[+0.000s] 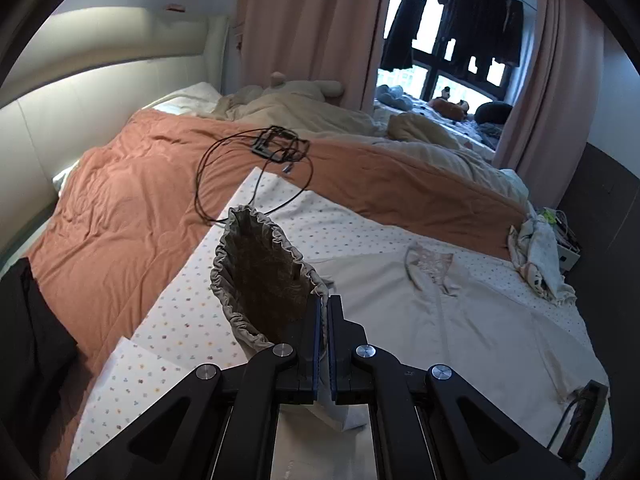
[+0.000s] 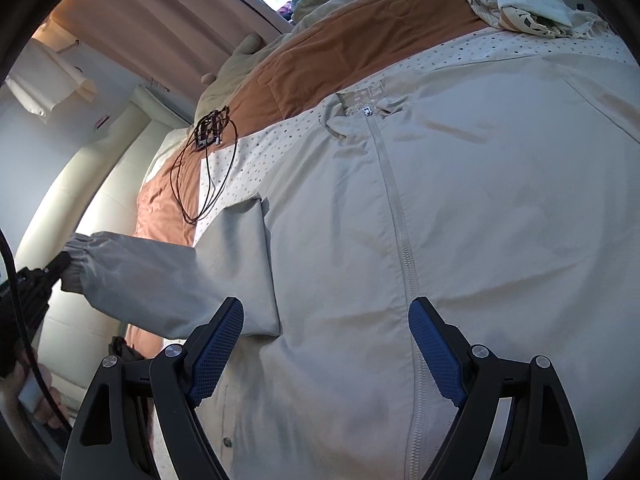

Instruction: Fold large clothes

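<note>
Right-wrist view: pale grey zip-front jacket (image 2: 460,208) spread flat on dotted white sheet (image 2: 256,148), unfolded. Left gripper (image 1: 324,320) clamped on elasticated sleeve cuff (image 1: 256,264), lifted. Right gripper (image 2: 326,344) wide, empty. Folding barely begun.

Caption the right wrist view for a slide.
Open right gripper hovers over a zipped beige jacket while the left gripper lifts its sleeve cuff.

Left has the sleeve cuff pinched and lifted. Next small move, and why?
Probably carry the cuff across onto the jacket chest, toward the zipper. The left gripper is shut on it, the sleeve hangs off the body's side, and the right gripper hovers open.
</note>
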The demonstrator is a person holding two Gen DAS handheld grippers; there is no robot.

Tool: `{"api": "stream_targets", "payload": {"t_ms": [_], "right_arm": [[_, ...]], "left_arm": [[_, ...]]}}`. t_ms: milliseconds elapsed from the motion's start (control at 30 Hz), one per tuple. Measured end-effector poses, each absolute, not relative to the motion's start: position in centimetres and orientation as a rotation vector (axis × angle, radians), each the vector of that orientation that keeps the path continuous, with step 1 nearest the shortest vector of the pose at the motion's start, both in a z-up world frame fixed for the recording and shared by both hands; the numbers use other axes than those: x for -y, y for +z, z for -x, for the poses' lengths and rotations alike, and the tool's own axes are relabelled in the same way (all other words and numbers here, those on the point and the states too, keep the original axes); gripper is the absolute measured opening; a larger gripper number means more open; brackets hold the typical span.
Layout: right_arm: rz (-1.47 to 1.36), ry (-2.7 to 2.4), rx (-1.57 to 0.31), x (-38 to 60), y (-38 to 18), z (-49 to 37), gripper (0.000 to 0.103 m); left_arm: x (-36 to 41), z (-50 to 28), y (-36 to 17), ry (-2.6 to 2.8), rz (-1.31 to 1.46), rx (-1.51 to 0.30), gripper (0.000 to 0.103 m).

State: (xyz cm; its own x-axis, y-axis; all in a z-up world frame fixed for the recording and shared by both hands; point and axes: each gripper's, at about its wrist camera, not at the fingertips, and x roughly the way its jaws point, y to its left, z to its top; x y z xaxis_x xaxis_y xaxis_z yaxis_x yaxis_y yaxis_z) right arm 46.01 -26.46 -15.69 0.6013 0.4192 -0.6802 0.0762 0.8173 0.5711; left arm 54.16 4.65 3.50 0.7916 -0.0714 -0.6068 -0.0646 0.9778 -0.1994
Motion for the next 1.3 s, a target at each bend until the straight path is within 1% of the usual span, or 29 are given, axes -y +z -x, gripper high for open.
{"api": "stream_targets", "payload": {"t_ms": [133, 300, 633, 700, 733, 767, 800, 833, 867, 933, 1033, 1200, 1267, 1300], "right_arm": [[-0.618, 0.213, -0.904, 27.5, -15.5, -45.8, 0.086], [-0.623, 0.205, -0.892, 28.8, -15.3, -45.5, 0.086], [-0.731, 0.119, -0.887, 33.4, -16.6, -45.8, 0.086], [-0.748, 0.103, -0.887, 34.2, -16.9, -45.9, 0.086], [-0.750, 0.096, -0.889, 34.4, -17.0, -45.9, 0.086], [-0.750, 0.090, -0.892, 34.6, -17.1, -46.0, 0.086], [-0.752, 0.088, -0.893, 34.9, -17.2, -46.1, 0.086], [-0.753, 0.088, -0.894, 34.9, -17.3, -46.2, 0.086], [-0.750, 0.087, -0.895, 35.1, -17.4, -46.2, 0.086], [-0.749, 0.082, -0.900, 35.2, -17.7, -46.4, 0.086], [-0.768, 0.078, -0.907, 35.5, -18.6, -47.0, 0.086], [-0.794, 0.077, -0.925, 35.6, -20.9, -48.8, 0.086], [-0.806, 0.071, -0.945, 35.8, -22.2, -49.6, 0.084], [-0.826, 0.071, -0.951, 36.1, -23.0, -49.9, 0.080]], "left_arm": [[-0.7, -54.4, 4.9, -0.074, 0.185, -0.643, 0.002], [3.7, -55.3, 5.2, -0.154, 0.161, -0.640, 0.002], [11.5, -58.0, 2.5, -0.343, 0.152, -0.700, 0.004], [12.7, -58.2, 1.5, -0.370, 0.143, -0.710, 0.013], [13.1, -58.3, 0.9, -0.378, 0.144, -0.725, 0.030], [13.4, -58.4, 0.4, -0.384, 0.148, -0.741, 0.057], [13.4, -58.3, 0.0, -0.394, 0.160, -0.746, 0.071], [13.2, -58.1, -0.4, -0.389, 0.168, -0.734, 0.091], [12.9, -57.7, -0.5, -0.373, 0.169, -0.710, 0.097], [12.5, -57.3, -0.8, -0.354, 0.155, -0.679, 0.097], [11.3, -57.3, -1.4, -0.310, 0.134, -0.698, 0.097], [6.8, -56.4, -2.7, -0.227, 0.131, -0.713, 0.097], [4.8, -56.2, -3.5, -0.186, 0.138, -0.727, 0.097], [3.8, -56.0, -3.9, -0.163, 0.140, -0.736, 0.097]]}}
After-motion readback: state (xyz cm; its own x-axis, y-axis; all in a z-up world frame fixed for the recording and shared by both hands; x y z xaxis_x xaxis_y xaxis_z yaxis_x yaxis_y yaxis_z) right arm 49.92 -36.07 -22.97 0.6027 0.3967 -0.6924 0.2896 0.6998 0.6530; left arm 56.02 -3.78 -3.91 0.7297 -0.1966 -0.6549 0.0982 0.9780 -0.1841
